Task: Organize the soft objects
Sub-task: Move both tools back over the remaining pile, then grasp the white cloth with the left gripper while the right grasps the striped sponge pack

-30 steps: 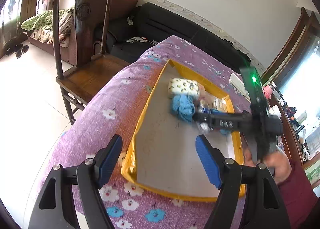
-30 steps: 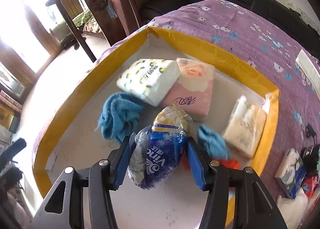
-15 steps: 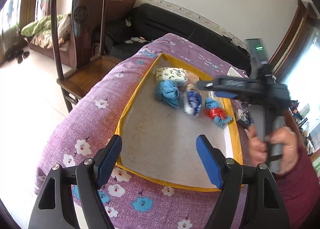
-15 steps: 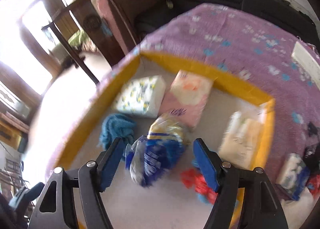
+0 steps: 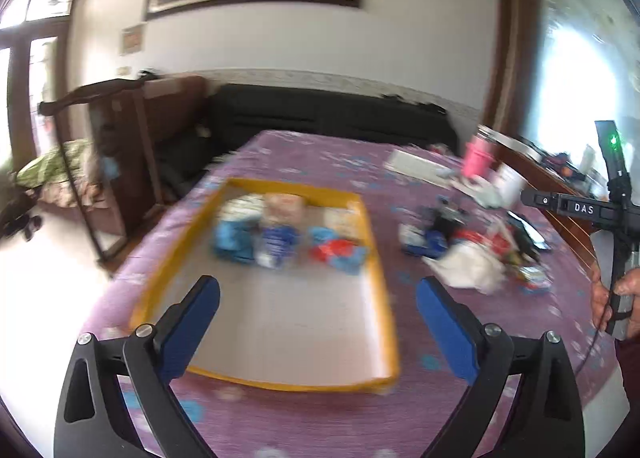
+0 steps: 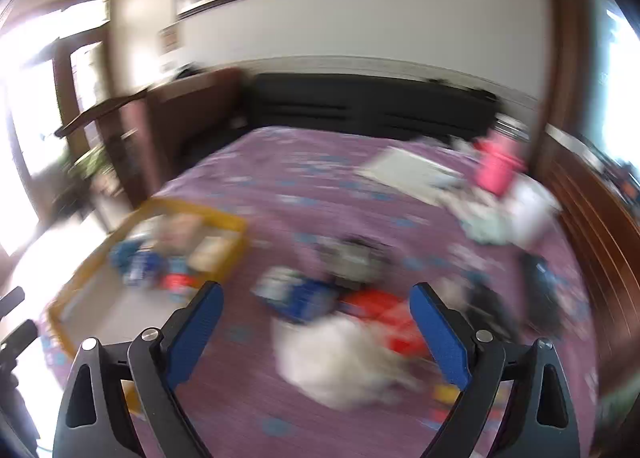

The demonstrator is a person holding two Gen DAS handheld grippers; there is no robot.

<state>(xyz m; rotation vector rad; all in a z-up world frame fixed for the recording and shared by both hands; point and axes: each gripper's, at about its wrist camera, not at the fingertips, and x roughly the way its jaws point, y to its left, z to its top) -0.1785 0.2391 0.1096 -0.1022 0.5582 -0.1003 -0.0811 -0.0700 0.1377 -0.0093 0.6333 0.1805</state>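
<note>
A yellow-rimmed tray (image 5: pixel 384 298) lies on the purple flowered cloth and holds tissue packs, a blue wrapped pack (image 5: pixel 276 244), a blue towel (image 5: pixel 234 240) and red and blue cloths (image 5: pixel 336 252). It also shows in the right wrist view (image 6: pixel 236 246). My left gripper (image 5: pixel 318 322) is open and empty above the tray's near end. My right gripper (image 6: pixel 316 332) is open and empty above a loose pile right of the tray: a white soft thing (image 6: pixel 340 358), a blue pack (image 6: pixel 296 294) and a red item (image 6: pixel 384 310). Both views are blurred.
A pink cup (image 5: pixel 476 156) and a white cup (image 5: pixel 510 184) stand at the table's far right, by a flat white box (image 5: pixel 416 166). A wooden chair (image 5: pixel 108 162) stands left of the table, a black sofa (image 5: pixel 328 114) behind it.
My right gripper let go of the blue wrapped pack in the tray, opened, and swung right over the loose pile. My left gripper drew back and tilted up.
</note>
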